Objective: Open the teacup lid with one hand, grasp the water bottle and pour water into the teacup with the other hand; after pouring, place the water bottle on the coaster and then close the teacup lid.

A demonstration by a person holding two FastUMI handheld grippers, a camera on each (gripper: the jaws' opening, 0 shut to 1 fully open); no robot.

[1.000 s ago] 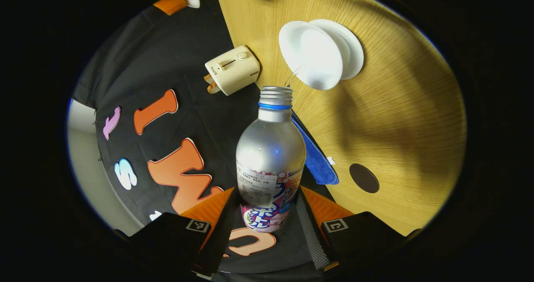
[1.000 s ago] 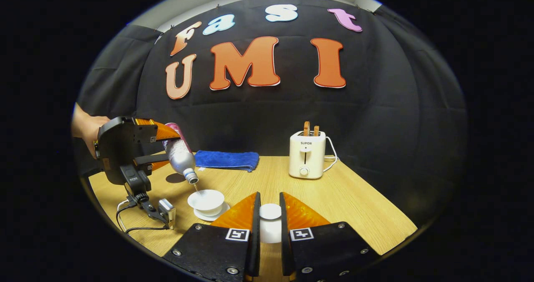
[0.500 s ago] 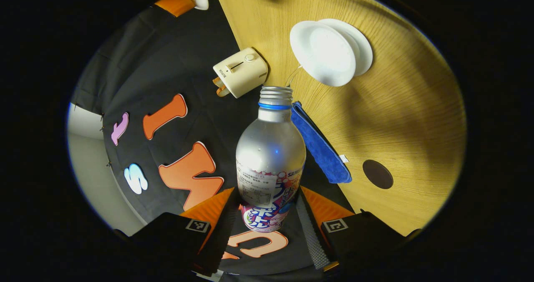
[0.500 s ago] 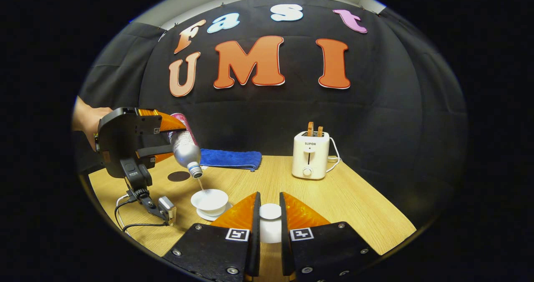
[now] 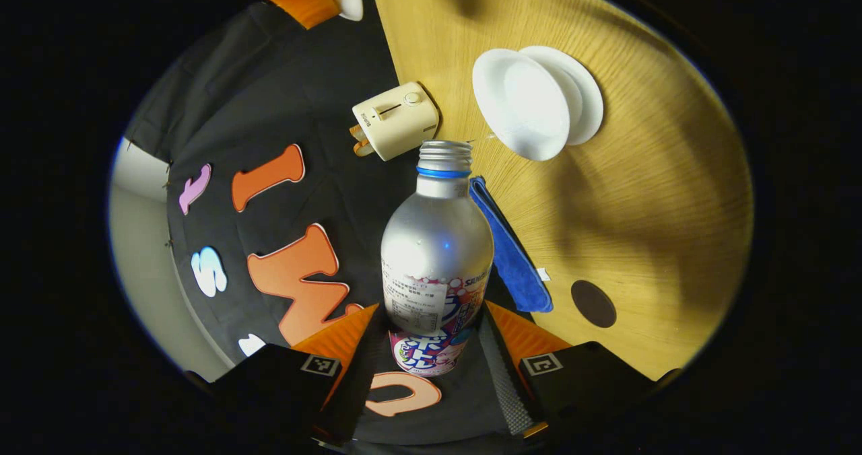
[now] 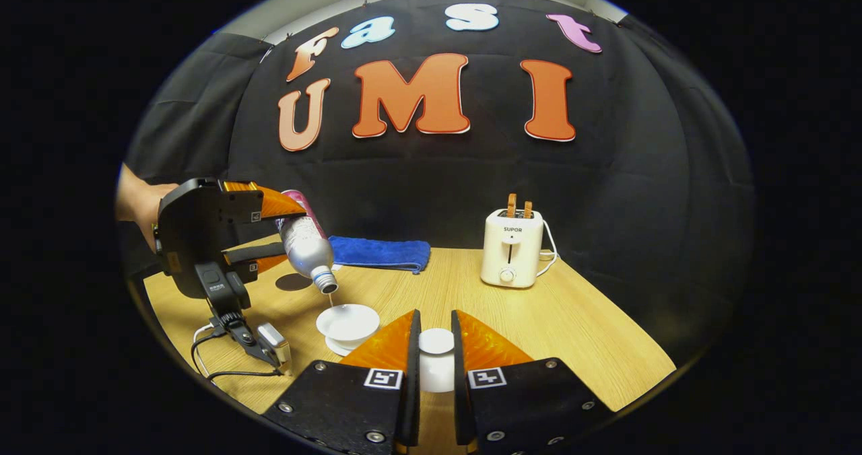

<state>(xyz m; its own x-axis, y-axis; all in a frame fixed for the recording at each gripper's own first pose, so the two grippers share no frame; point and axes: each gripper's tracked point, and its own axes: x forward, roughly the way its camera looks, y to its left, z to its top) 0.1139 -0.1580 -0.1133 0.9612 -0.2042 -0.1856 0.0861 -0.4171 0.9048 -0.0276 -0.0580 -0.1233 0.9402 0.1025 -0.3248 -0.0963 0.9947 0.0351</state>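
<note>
- Left gripper point(image 6: 273, 233): both fingers clamped on silver metal water bottle with pink label point(image 6: 306, 243), tilted mouth-down above the cup
- Round dark brown coaster point(image 6: 293, 282): bare, on light wooden table point(image 6: 539, 320), behind bottle
- White porcelain teacup on saucer point(image 6: 347, 324): uncovered, thin stream falling in
- Folded blue cloth point(image 6: 380, 253): at table's back edge
- Right gripper point(image 6: 436, 354): fingers pressed on white teacup lid point(image 6: 436, 357), held off the table
- Cream toaster point(image 6: 510, 248): rear right
</note>
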